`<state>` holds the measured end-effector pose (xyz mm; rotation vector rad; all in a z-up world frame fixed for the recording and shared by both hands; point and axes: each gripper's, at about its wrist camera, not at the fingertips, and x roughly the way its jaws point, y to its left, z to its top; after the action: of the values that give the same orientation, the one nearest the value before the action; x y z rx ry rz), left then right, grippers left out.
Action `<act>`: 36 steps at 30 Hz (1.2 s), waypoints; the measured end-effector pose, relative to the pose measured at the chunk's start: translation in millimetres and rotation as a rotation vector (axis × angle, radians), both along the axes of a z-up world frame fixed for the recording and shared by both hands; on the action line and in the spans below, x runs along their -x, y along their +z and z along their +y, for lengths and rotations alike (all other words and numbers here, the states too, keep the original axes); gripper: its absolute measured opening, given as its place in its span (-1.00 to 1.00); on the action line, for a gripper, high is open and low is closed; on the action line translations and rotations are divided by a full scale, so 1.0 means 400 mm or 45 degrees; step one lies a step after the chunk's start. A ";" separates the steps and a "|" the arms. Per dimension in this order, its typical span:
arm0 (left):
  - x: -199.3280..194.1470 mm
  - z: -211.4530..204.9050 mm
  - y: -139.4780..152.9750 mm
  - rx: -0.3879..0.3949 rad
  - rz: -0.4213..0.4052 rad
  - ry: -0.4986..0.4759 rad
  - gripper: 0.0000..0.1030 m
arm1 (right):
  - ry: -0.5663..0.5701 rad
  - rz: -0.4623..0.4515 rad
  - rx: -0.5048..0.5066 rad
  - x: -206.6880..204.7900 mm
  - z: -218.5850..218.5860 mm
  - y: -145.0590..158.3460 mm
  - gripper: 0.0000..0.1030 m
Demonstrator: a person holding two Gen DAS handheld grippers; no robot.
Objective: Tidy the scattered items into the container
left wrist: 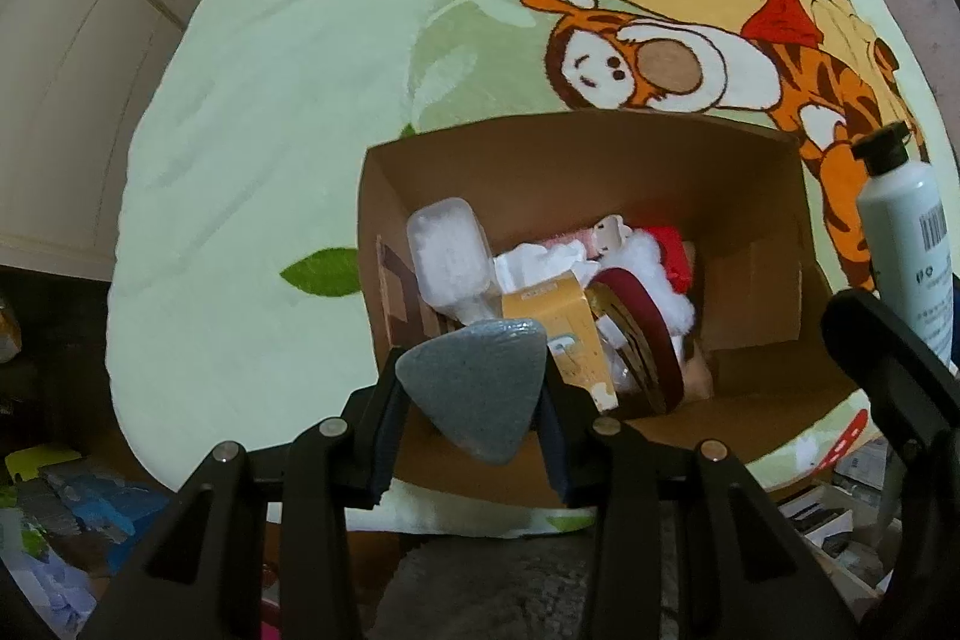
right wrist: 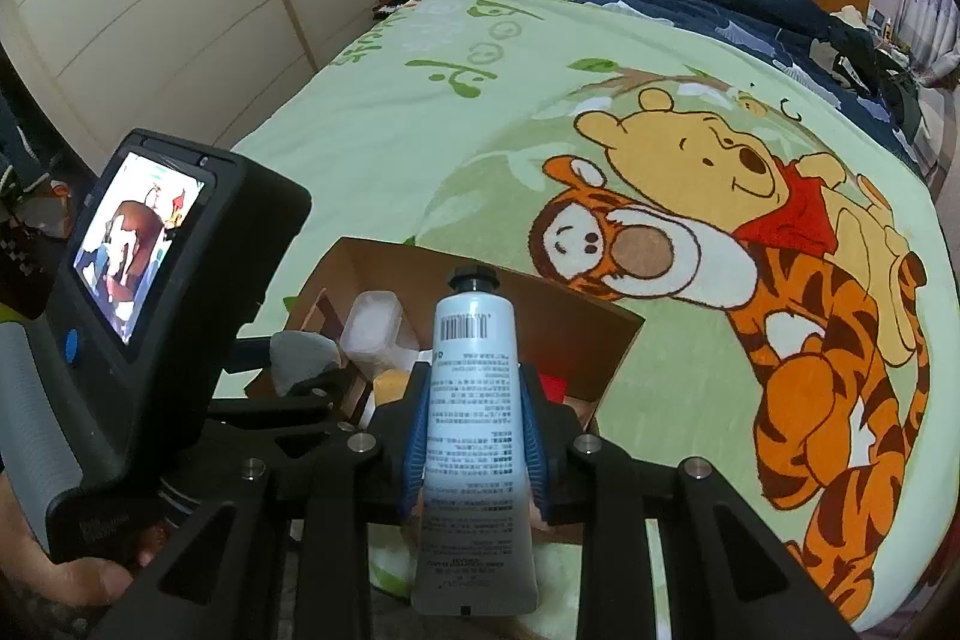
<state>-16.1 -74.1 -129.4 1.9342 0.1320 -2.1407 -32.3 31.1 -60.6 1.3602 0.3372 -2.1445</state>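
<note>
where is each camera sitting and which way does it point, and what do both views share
Left wrist: on the left gripper, looking along its fingers into the brown cardboard box; it clamps a grey triangular foam wedge.
Right wrist: on the right gripper, facing across the bed; it clamps a white squeeze tube with a black cap; a hand shows lower left.
Shared: box, tube, wedge, green cartoon blanket.
</note>
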 end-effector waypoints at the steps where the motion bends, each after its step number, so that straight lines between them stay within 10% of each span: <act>1: 0.004 0.000 0.002 0.014 0.002 -0.003 -0.17 | -0.004 -0.005 -0.008 0.004 -0.001 -0.002 -0.45; 4: 0.011 -0.001 0.014 0.065 0.028 -0.004 0.51 | -0.030 0.039 -0.034 0.012 0.000 0.003 -0.28; 8: 0.020 -0.011 0.026 0.091 0.048 0.002 0.71 | -0.027 0.095 -0.042 0.018 -0.002 0.014 -0.27; 36: -0.008 0.014 0.056 0.094 0.059 -0.026 0.78 | -0.065 0.080 -0.018 -0.020 0.046 0.035 -0.27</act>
<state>-13.0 -68.7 -107.0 1.8539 0.0407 -2.1720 -24.5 49.5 -46.7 1.3243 0.3469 -2.2346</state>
